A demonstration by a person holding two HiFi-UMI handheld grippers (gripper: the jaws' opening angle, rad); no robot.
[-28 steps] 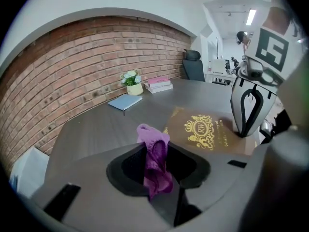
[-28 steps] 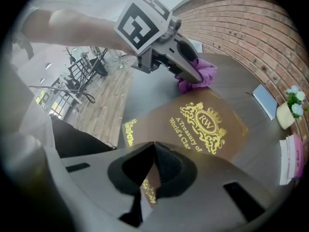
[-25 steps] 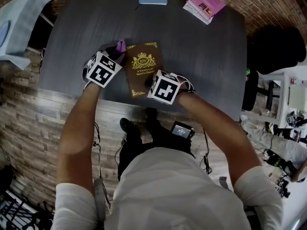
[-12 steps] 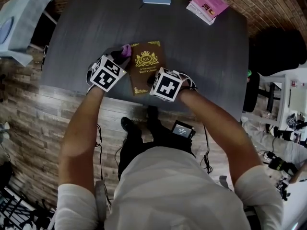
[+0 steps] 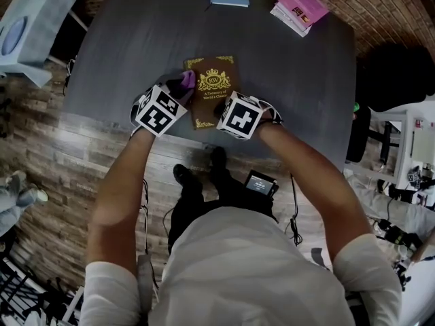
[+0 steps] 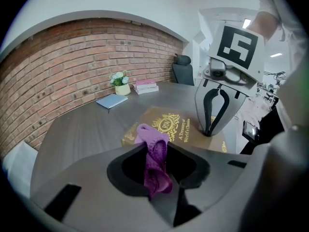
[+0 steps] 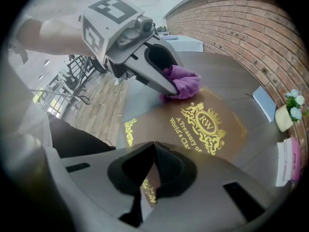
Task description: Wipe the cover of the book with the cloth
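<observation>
So, book point(image 5: 216, 87): brown with gold print, flat on the dark table point(image 5: 292, 80) by the near edge, long side running away from the person.
Cloth point(image 5: 185, 81): purple, bunched up, sitting at the book's left edge, up toward the far corner. Looks like it's touching the cover.
Left gripper point(image 5: 178, 92): pinching the cloth, so it's the wiping one. The bare cover lies to its right and back toward the person.
Right gripper point(image 5: 219, 111): jaws pressed together, nothing in them, tips down on the near right part of the cover. I'd guess it's pinning the book.
Hard to see: from the head view both marker cubes hide the book's near end.
</observation>
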